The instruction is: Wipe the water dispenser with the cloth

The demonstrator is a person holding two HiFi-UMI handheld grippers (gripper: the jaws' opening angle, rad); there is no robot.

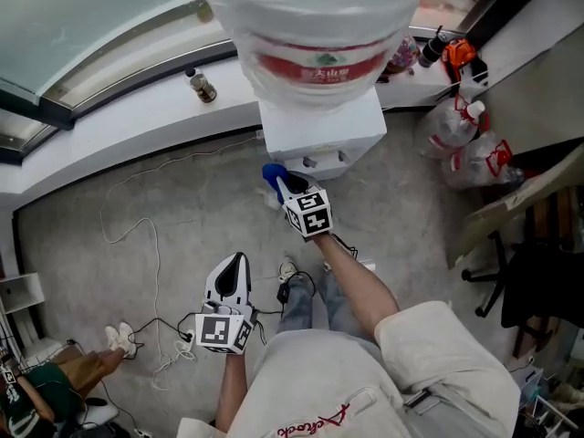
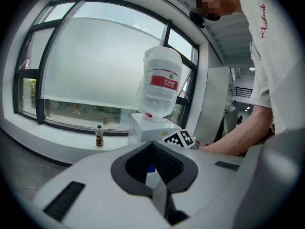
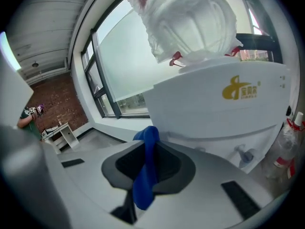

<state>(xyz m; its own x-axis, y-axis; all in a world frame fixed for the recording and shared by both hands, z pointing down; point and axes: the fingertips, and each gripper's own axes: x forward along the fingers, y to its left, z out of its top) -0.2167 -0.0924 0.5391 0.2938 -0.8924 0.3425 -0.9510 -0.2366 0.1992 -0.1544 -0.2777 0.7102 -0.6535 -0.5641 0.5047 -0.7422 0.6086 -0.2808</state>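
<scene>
A white water dispenser (image 1: 319, 135) with a big clear bottle (image 1: 315, 26) on top stands against the window sill. My right gripper (image 1: 285, 188) is shut on a blue cloth (image 1: 274, 179), held close to the dispenser's lower front left. In the right gripper view the blue cloth (image 3: 145, 171) hangs out between the jaws, just in front of the dispenser (image 3: 224, 104) and left of its taps (image 3: 244, 155). My left gripper (image 1: 233, 272) hangs lower and further back, shut and holding nothing. It faces the dispenser (image 2: 150, 128) from a distance.
A small bottle (image 1: 202, 87) stands on the sill left of the dispenser. Cables (image 1: 146, 235) trail over the grey floor. Plastic bags (image 1: 461, 140) and a spray bottle sit to the right. A chair (image 1: 534, 272) is at far right. Another person (image 1: 55, 381) crouches at the lower left.
</scene>
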